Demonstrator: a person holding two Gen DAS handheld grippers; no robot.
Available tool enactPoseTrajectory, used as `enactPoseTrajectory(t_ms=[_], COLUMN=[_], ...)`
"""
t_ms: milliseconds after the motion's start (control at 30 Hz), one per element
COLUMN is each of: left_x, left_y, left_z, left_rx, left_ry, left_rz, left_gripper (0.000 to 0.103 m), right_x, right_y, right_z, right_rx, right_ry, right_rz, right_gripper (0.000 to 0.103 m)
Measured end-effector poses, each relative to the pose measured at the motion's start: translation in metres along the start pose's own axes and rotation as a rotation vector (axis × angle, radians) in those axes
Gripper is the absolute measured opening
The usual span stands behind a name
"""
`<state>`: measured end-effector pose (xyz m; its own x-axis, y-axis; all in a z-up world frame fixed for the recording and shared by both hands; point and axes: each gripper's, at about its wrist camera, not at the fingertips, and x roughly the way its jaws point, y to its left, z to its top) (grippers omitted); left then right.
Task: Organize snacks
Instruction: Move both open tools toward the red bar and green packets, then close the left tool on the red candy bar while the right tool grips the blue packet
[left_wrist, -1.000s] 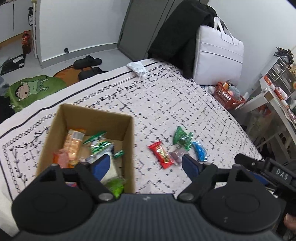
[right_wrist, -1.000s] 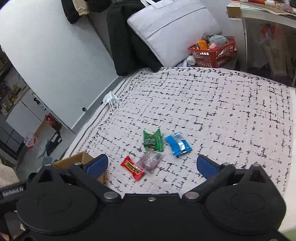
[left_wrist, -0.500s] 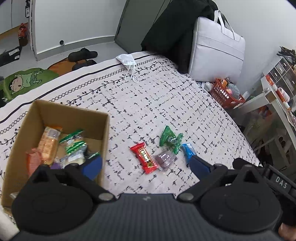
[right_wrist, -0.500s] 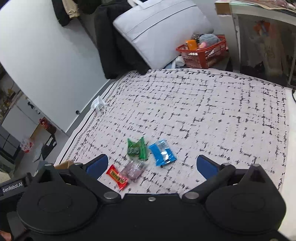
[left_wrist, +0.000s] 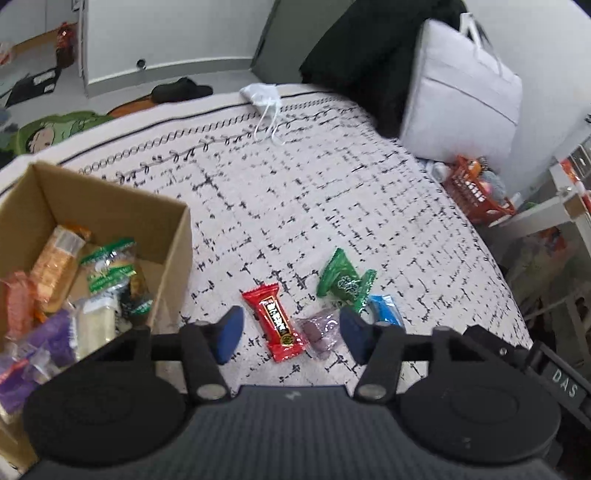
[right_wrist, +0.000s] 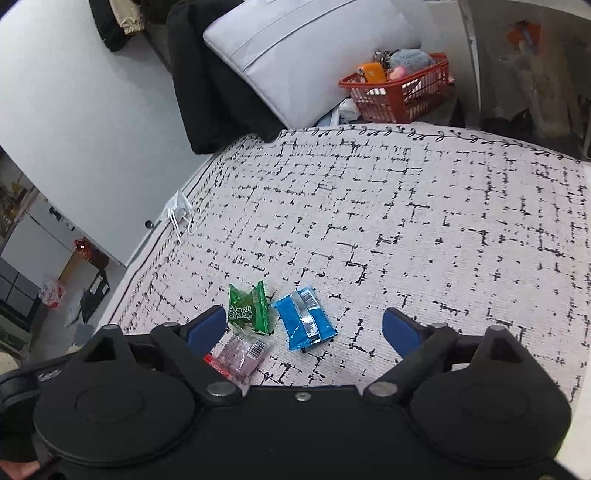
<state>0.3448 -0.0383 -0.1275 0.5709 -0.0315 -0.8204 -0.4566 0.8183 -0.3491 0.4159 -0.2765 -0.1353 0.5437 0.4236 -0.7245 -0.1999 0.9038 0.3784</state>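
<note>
- On the bed (left_wrist: 332, 192) we see four loose snacks beside our box (left_wrist: 177, 236).
- Our left tongs (left_wrist: 291, 334) have just been closing; the red snack (left_wrist: 275, 325) and purple snack (left_wrist: 319, 332) lie between them, untouched.
- Our right tongs (right_wrist: 304, 330) stand wide, closing a little, over the blue snack (right_wrist: 303, 319) and green snack (right_wrist: 247, 310).

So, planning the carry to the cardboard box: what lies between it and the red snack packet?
Only bare patterned bedcover between the cardboard box and red snack packet, in the left wrist view.

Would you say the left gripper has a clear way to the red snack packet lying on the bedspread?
Probably yes: the red snack packet lies uncovered between the left gripper's open jaws, which have just been closing; nothing is in the way.
</note>
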Motion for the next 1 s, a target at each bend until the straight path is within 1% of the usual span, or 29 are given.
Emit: enactPoseTrajectory(t_ms=[167,233,300,533,667,733,900,967,1000], left_x=[0.020,0.030,0.038,0.063,0.078,0.084,0.091,0.092,0.092], left_y=[-0.002,-0.002,-0.003,-0.001,0.002,0.004,0.000,0.000,0.001], left_z=[-0.002,-0.002,-0.003,-0.003,-0.003,-0.003,-0.002,-0.001,-0.001], left_rx=[-0.014,-0.028,-0.039,-0.077,-0.104,-0.116,-0.077,-0.076,-0.083], left_ry=[0.013,0.022,0.024,0.022,0.038,0.049,0.049,0.052,0.050], left_rz=[0.017,0.026,0.040,0.077,0.113,0.117,0.137,0.137,0.132], left_gripper=[0.044,0.037,0.033,0.027,0.026,0.026,0.026,0.026,0.023], right_x=[0.012,0.017,0.022,0.036,0.046,0.052,0.069,0.075,0.078], right_y=[-0.001,-0.002,-0.002,0.004,0.006,0.006,0.007,0.007,0.007], right_z=[-0.001,-0.001,-0.002,-0.005,-0.008,-0.009,-0.014,-0.015,-0.016], right_rx=[-0.012,-0.014,-0.023,-0.061,-0.076,-0.077,-0.087,-0.087,-0.090], right_ry=[0.013,0.022,0.031,0.047,0.064,0.074,0.100,0.104,0.102], right_rz=[0.009,0.009,0.000,-0.016,-0.013,-0.015,-0.039,-0.052,-0.060], right_gripper=[0.085,0.084,0.083,0.082,0.080,0.078,0.077,0.077,0.077])
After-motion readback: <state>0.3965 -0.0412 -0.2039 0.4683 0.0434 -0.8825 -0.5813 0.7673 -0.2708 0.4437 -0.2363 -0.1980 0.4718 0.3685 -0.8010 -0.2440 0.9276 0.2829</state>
